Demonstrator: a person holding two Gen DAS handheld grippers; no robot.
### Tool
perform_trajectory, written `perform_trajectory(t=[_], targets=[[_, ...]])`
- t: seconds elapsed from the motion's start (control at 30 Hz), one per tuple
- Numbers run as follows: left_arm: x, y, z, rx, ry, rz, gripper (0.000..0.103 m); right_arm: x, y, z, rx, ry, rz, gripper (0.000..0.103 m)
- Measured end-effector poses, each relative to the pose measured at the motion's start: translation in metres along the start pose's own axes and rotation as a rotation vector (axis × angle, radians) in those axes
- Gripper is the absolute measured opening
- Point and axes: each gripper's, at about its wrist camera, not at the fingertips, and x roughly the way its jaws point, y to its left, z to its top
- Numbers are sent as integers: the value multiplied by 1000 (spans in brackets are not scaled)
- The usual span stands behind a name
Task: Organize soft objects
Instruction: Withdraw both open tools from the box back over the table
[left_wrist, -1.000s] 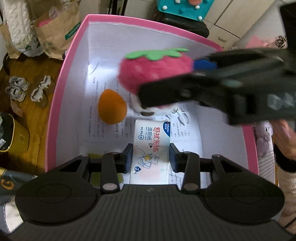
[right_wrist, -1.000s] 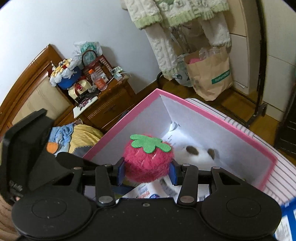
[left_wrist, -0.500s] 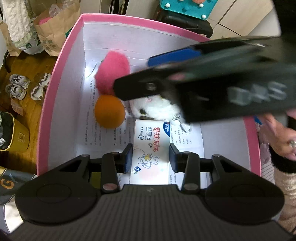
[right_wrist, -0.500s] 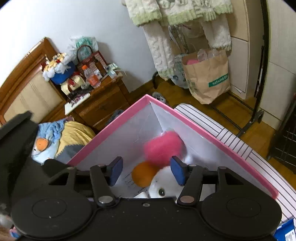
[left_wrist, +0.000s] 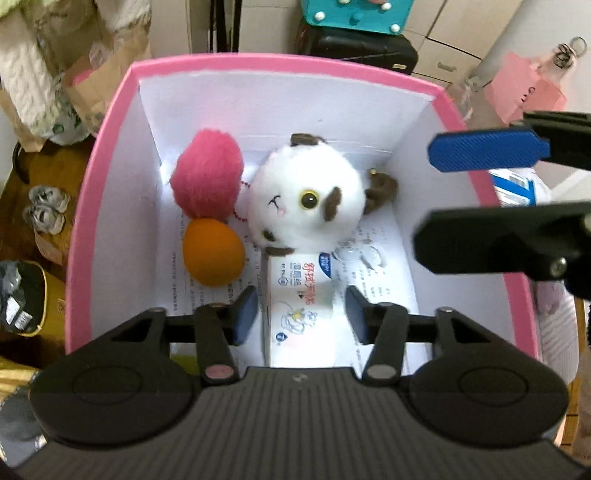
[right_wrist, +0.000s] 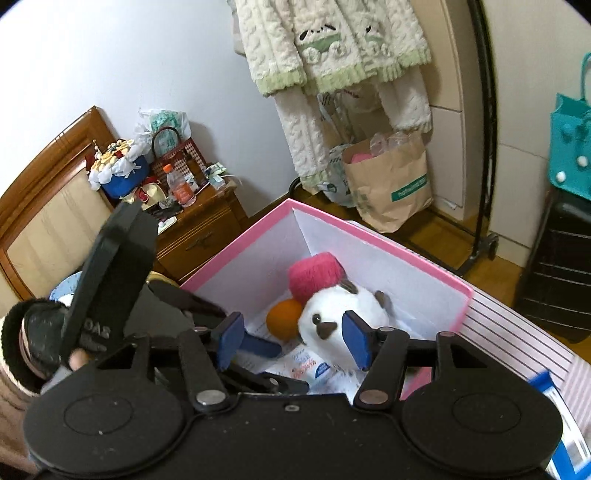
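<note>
- Left gripper (left_wrist: 301, 314): jaws opening, pads clear of the tissue pack (left_wrist: 299, 306) lying between them on the floor of the pink box (left_wrist: 280, 64).
- Right gripper (right_wrist: 293, 341): jaws opening, nothing between them.
- Beyond the left fingertips lie the white plush (left_wrist: 306, 201), pink strawberry plush (left_wrist: 207, 177) and orange egg (left_wrist: 214, 251).
</note>
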Motion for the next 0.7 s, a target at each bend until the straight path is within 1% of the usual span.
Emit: perform_trajectory(t=[0.07,0.17,0.27,0.3,0.4,0.5,0.6,0.7], targets=[[-10,-5,-2,11,-6,4,60,-12,5,-6,-10,-14,-14,65],[-24,-12,-9,49,-5,14,60,-26,12,-14,-15,-26,-27,65],[-39,-18,-21,68,18,-6,60,-42,20,-24,-9,-47,-48,65],[-47,-22,-25,77,6,-9,60,-48,23,-28,-12,-51,-53,65],[-67,-31,-37,116,-27,12,61,-66,35,-40,-23,-60,-68,65],[-82,-39,-45,141,-44,11,61,-82,48,-50,-44,-67,-78,66],[-93,-47,-56,180,-61,7,61,-96,60,-59,-65,-65,-75,66],[-105,-59,-69,218,-79,24,61,-106,74,-69,-98,-58,-73,67]])
